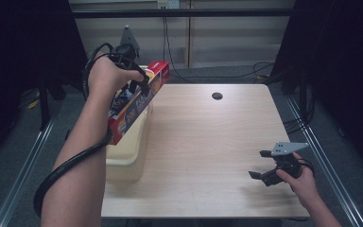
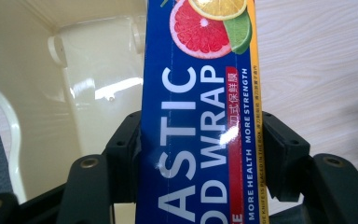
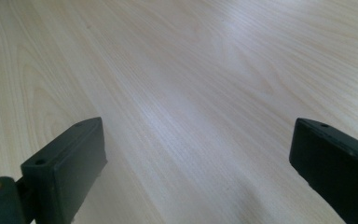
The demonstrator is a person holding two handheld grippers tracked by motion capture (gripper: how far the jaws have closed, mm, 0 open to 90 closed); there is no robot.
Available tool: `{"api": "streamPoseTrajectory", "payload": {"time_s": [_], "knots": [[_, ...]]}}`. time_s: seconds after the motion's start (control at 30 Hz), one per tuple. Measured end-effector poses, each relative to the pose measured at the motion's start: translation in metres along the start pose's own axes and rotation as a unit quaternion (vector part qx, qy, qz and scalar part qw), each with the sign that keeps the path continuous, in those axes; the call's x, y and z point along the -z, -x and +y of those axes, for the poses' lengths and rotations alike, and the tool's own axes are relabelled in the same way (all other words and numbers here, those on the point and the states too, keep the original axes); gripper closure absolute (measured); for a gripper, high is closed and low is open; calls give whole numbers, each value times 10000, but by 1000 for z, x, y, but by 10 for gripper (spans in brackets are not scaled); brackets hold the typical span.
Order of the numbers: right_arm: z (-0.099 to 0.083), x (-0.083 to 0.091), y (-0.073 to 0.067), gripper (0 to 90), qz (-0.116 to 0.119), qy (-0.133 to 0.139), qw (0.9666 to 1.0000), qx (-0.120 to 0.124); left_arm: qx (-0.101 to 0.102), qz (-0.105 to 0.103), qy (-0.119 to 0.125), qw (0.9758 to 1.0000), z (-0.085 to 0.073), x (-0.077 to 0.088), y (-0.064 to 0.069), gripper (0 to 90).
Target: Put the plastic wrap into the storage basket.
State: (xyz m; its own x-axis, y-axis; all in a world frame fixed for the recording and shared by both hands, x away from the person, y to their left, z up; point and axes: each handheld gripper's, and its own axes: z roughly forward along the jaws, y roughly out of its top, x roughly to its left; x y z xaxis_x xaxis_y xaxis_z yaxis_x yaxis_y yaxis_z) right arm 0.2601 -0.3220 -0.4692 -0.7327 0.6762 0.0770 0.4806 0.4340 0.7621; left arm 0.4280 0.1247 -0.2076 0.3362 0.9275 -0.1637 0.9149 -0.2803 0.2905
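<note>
A long blue and red plastic wrap box [image 1: 136, 101] hangs tilted above the cream plastic bin [image 1: 127, 151] at the table's left edge. My left gripper [image 1: 139, 85] is shut on the box, its pads [image 2: 126, 149] pressing both long sides of the box [image 2: 200, 126]. Below the box in the left gripper view lies the bin's inside wall [image 2: 93, 88]. My right gripper [image 1: 261, 164] rests low over the table's front right area, open, with only bare wood [image 3: 191, 116] between its fingers [image 3: 70, 158].
The light wooden table [image 1: 208, 137] has a round cable hole [image 1: 217, 96] near its far edge. Cables hang behind the table. Metal rails run along the floor on both sides.
</note>
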Motion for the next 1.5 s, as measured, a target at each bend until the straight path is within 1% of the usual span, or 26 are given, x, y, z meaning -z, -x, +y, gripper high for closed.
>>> {"api": "streamPoseTrajectory", "payload": {"time_s": [0.1, 0.17, 0.23, 0.3, 0.4, 0.57, 0.6, 0.73, 0.77, 0.83, 1.0, 1.03, 1.07, 1.1, 1.13, 1.2, 1.33, 1.37, 1.5], "knots": [[0, 0, 0, 34, 10, -10, 10000, -10, 20, 25, 30, 10000, -1, 3, -4, 409], [0, 0, 0, 34, 36, -15, 10000, -3, 88, 63, 59, 9999, -3, 4, -6, 409], [0, 0, 0, 35, 40, -13, 10000, -2, 111, 91, 55, 9999, -3, 6, -8, 408], [0, -1, 0, 34, 40, -11, 10000, -4, 204, 144, 84, 9997, -5, 9, -11, 408], [0, -1, -1, 35, 34, -5, 10000, -14, 259, 166, 83, 9995, -8, 11, -14, 408], [0, -1, -1, 34, 35, 5, 10000, 10, 306, 188, 100, 9993, -11, 13, -19, 408], [0, -1, -1, 34, 38, -3, 10000, 28, 376, 169, 113, 9991, -12, 14, -22, 408], [0, -2, -1, 34, 36, 2, 10000, 22, 412, 219, 142, 9988, -14, 15, -26, 408], [1, -2, -1, 35, 41, 7, 10000, 7, 503, 241, 140, 9983, -15, 17, -28, 408], [1, -2, -1, 34, 31, 6, 10000, 5, 525, 254, 165, 9982, -16, 17, -31, 408], [1, -2, -2, 35, 27, -9, 10000, 6, 619, 319, 190, 9974, -18, 17, -34, 407], [1, -2, -2, 34, 12, -21, 10000, 6, 669, 334, 145, 9971, -19, 16, -34, 408], [1, -2, -2, 34, 12, -21, 10000, 6, 669, 334, 145, 9971, -19, 16, -34, 407], [1, -2, -2, 34, 17, -18, 10000, 27, 717, 348, 156, 9967, -20, 15, -34, 407], [2, -3, -2, 35, 47, -7, 10000, 15, 722, 349, 155, 9967, -20, 15, -35, 408], [2, -3, -2, 34, 24, 15, 10000, 43, 756, 319, 159, 9965, -20, 14, -35, 407], [2, -3, -3, 35, 45, 4, 10000, 28, 827, 353, 161, 9958, -21, 13, -38, 407], [2, -3, -3, 35, 46, 2, 10000, 34, 854, 398, 150, 9954, -22, 11, -40, 407], [3, -3, -3, 34, 33, 21, 10000, 44, 927, 462, 124, 9945, -24, 7, -45, 407]]}}
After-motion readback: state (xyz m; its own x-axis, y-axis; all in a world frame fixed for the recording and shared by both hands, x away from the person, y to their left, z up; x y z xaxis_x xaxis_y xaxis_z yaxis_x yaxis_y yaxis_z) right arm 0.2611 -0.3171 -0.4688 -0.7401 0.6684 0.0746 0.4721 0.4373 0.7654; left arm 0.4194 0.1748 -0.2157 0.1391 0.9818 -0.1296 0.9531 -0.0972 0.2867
